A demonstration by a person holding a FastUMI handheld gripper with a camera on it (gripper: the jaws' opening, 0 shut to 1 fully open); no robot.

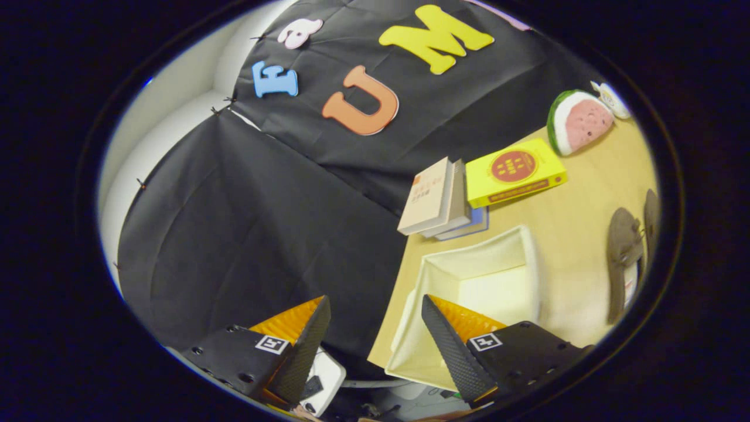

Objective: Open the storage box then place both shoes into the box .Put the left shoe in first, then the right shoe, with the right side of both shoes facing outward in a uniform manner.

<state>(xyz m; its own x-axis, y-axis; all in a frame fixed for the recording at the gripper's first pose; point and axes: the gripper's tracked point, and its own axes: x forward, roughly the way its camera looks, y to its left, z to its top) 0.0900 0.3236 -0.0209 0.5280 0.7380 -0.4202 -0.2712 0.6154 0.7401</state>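
Gripper [375, 319] fingers spread wide apart, nothing btwn them. White storage box [480, 293] sits open on the wood table [574, 234], one finger over its near corner. Two brown shoes [624, 258] lie past the box. Books [439, 199] stand behind it.

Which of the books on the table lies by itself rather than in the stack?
The yellow book with the red circle on its cover lies alone, beside the stack of books. The gripper hangs open, far from both.
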